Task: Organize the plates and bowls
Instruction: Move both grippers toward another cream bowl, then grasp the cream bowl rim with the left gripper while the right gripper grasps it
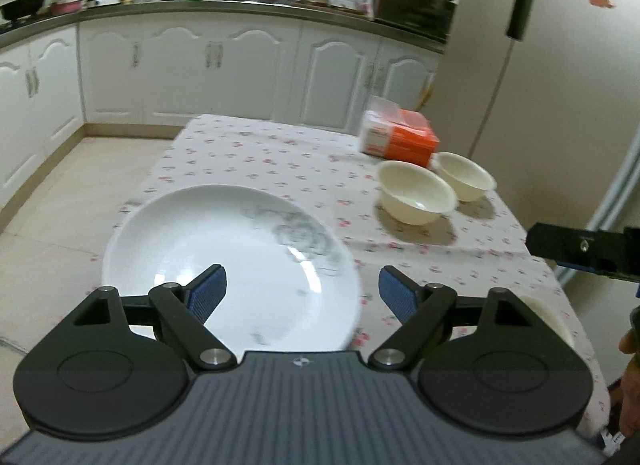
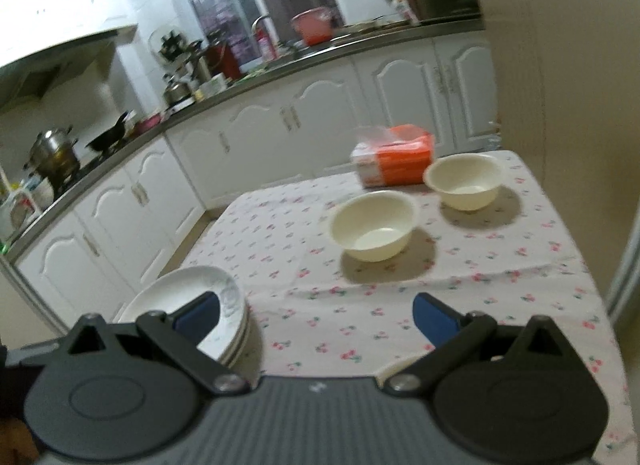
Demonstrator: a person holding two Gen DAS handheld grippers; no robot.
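Plates (image 2: 188,305) sit stacked at the near left corner of the table (image 2: 360,317), low and left in the right wrist view; the top plate (image 1: 228,265), white with a faint grey pattern, fills the lower middle of the left wrist view. Two cream bowls stand apart from the stack, toward the right of both frames: the nearer bowl (image 2: 374,225) in the middle of the flowered cloth, the farther bowl (image 2: 464,181) just beside an orange and white tissue pack (image 2: 394,161).

The left gripper (image 1: 302,291) points downward over the plates, tilted forward, with its jaws spread wide. Its left blue pad (image 1: 208,293) hangs above the plate's inner surface and the right one is over the cloth past the rim; nothing is pinched between them.

The right gripper (image 2: 316,321) is angled down at the cloth and rolled slightly, so the counter line slants up to the right. Its jaws also stand wide apart and hold nothing; the left finger overlaps the stack's edge in the picture, though I cannot tell whether it touches. At the right edge of the left wrist view, part of the other gripper's black body and a bit of a hand (image 1: 630,381) show.
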